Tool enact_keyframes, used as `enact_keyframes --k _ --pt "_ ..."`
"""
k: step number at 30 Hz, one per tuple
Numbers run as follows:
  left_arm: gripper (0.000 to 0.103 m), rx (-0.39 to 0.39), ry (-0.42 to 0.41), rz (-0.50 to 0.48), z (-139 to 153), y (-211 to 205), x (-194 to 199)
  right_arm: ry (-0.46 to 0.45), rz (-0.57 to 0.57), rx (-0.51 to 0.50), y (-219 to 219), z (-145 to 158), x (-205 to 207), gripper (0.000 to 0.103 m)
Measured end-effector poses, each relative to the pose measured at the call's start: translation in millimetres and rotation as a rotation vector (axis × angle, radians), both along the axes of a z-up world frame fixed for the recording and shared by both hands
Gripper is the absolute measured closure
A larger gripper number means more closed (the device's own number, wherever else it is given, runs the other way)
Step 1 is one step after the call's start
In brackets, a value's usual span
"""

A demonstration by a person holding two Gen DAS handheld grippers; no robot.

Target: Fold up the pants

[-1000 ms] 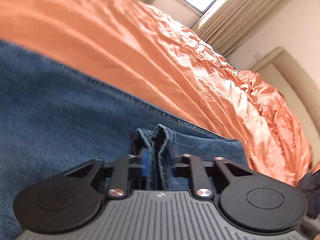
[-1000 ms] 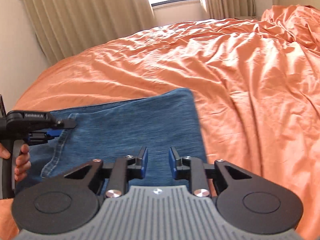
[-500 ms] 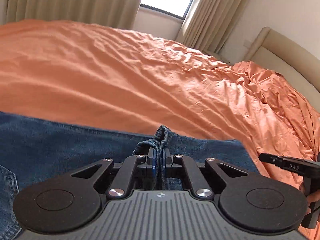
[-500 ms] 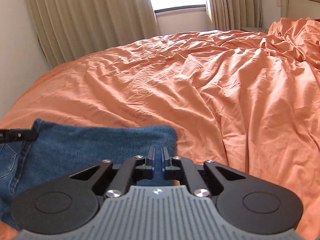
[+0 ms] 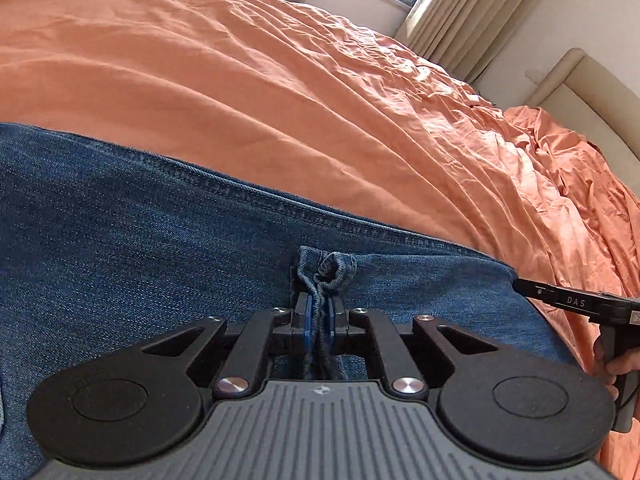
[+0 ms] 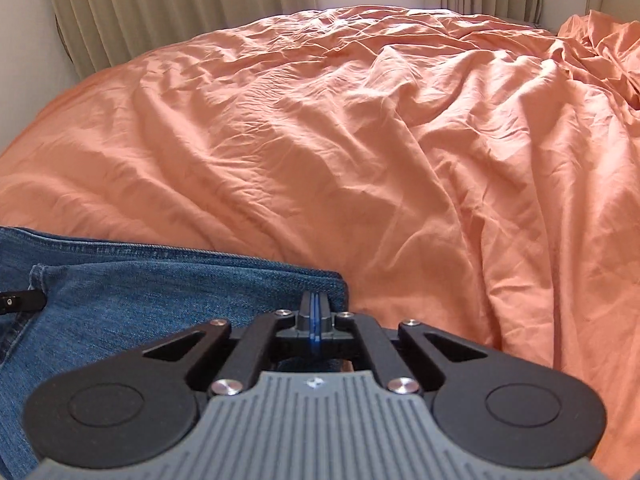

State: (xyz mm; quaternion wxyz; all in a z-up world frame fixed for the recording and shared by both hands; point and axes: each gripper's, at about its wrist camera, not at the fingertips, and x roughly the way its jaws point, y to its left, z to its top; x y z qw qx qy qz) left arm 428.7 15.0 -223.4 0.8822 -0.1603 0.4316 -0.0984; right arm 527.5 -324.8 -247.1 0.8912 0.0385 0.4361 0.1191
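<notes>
hiding under closed right claw (image 6: 316, 312): pants (image 6: 132, 292) corner.

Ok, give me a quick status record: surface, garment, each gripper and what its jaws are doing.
surface: wrinkled orange bedspread
garment: blue jeans, spread flat along the near edge
left gripper: jaws on a bunched fold of denim; they have just been opening slightly, with the denim between them
right gripper: jaws shut at the far corner of the jeans; no cloth visible between them
fold progress: cannot tell from these two views
</notes>
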Motion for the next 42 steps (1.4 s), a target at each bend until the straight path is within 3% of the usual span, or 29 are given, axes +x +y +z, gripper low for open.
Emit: enact_keyframes --k 4,7,9,12,17,22,30,34,38,42 --pt "0.082 0.061 -0.019 -0.002 25.8 -3.2 -16.4 -0.077 -0.013 0.049 -12.8 33.2 -37.0 0.1" --pt "0.076 0.094 -0.065 -0.029 45.8 -6.9 -46.3 -0.117 -0.019 0.056 -22.1 51.8 -83.2 0.084" --pt "0.076 0.099 -0.089 -0.059 55.0 -11.0 -67.2 -0.142 -0.036 0.07 -27.9 58.4 -118.1 0.081" --pt "0.076 0.125 -0.104 -0.086 60.0 -21.1 -92.4 -0.175 -0.107 0.106 -36.8 62.2 -172.6 0.061" --pt "0.076 0.157 -0.088 -0.082 46.7 -32.5 -108.5 -0.112 -0.207 0.146 -34.1 46.7 -223.8 0.055" --pt "0.077 0.126 -0.041 -0.053 34.0 -32.5 -96.5 -0.054 -0.277 0.182 -32.4 22.5 -226.1 0.059" --pt "0.083 0.092 -0.001 -0.034 23.8 -30.7 -90.7 0.012 -0.332 0.306 -32.8 9.2 -203.0 0.072" --pt "0.098 0.105 0.033 -0.03 16.4 -30.2 -85.9 0.019 -0.389 0.373 -51.9 8.3 -202.8 0.094" --pt "0.098 0.135 0.054 -0.057 11.0 -33.2 -80.4 0.003 -0.215 0.133 -33.1 7.2 -208.1 0.103" --pt "0.097 0.178 0.069 -0.093 6.5 -35.8 -76.1 0.019 -0.103 -0.014 -20.8 -1.1 -205.4 0.103"
